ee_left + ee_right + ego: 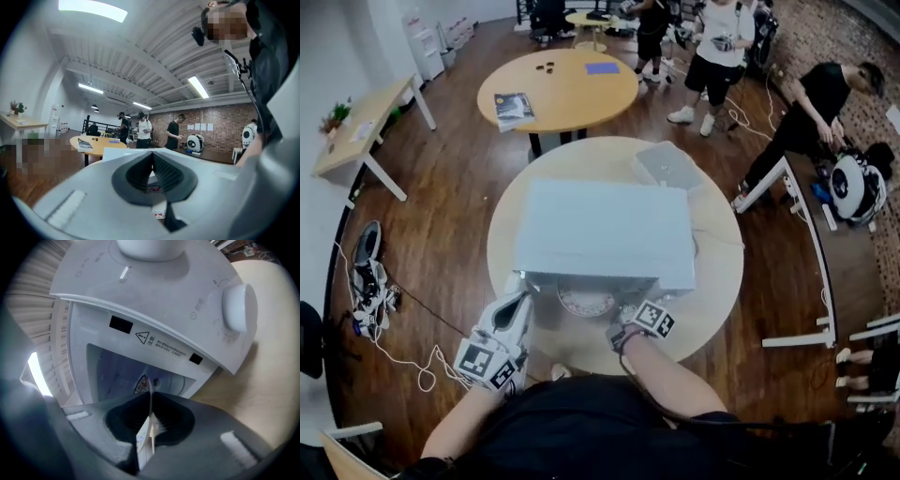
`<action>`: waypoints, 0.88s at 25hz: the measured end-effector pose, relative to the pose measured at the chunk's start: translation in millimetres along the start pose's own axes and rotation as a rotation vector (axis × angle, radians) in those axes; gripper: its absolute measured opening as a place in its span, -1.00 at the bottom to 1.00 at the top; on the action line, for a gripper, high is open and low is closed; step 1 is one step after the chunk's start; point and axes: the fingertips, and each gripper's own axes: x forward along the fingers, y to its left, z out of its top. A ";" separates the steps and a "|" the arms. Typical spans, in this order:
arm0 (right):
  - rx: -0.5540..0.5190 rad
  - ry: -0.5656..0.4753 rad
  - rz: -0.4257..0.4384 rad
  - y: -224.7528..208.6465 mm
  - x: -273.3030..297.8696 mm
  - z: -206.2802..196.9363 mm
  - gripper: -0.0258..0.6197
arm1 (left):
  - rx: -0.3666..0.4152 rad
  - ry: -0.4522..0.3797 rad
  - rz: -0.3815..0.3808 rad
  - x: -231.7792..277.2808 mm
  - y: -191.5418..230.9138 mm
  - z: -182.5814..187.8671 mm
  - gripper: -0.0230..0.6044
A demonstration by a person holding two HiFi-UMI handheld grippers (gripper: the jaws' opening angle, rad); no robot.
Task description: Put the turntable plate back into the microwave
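The white microwave [605, 230] stands on a round pale table [717, 281], its front towards me. The patterned turntable plate [584, 302] pokes out of the open front. My right gripper [623, 317] is at the plate's right edge. In the right gripper view its jaws are shut on the plate [150, 397], which shows edge-on and reaches into the cavity [117, 373] beside the knob panel [187, 301]. My left gripper [520, 302] hangs by the microwave's front left corner. Its jaws [152, 159] are shut with nothing visibly between them, pointing level past the microwave's top [123, 153].
A pale box-like thing [667, 164] lies on the table behind the microwave. Beyond it stands a second round table [581, 94] with a magazine. Several people stand at the back and right. Shoes and cables [367, 272] lie on the floor at left.
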 end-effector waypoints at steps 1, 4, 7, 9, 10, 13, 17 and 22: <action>0.000 0.002 0.008 7.9 3.9 -2.6 -0.86 | -0.003 0.001 0.004 -2.1 3.0 1.3 -0.91; 0.006 0.009 0.011 19.4 9.5 -5.7 -0.86 | -0.010 0.015 0.009 -3.0 7.7 1.9 -0.92; 0.014 0.004 0.004 21.6 8.1 -1.9 -0.86 | -0.016 0.027 -0.008 2.5 5.7 0.6 -0.91; 0.020 0.003 0.002 21.1 7.8 -4.6 -0.86 | -0.018 0.043 -0.016 1.8 5.0 -1.9 -0.91; 0.022 0.007 0.001 21.4 8.2 -6.5 -0.86 | -0.019 0.049 -0.015 0.5 4.9 -2.1 -0.91; 0.022 0.020 0.002 22.6 9.6 -6.1 -0.86 | -0.016 0.051 -0.013 0.9 1.5 -1.7 -0.91; 0.023 0.003 -0.005 19.3 9.6 1.6 -0.86 | -0.011 0.055 -0.035 7.1 -3.8 -3.8 -0.91; 0.027 0.001 -0.007 20.1 19.3 -1.1 -0.86 | -0.013 0.056 -0.020 3.6 2.7 -3.2 -0.91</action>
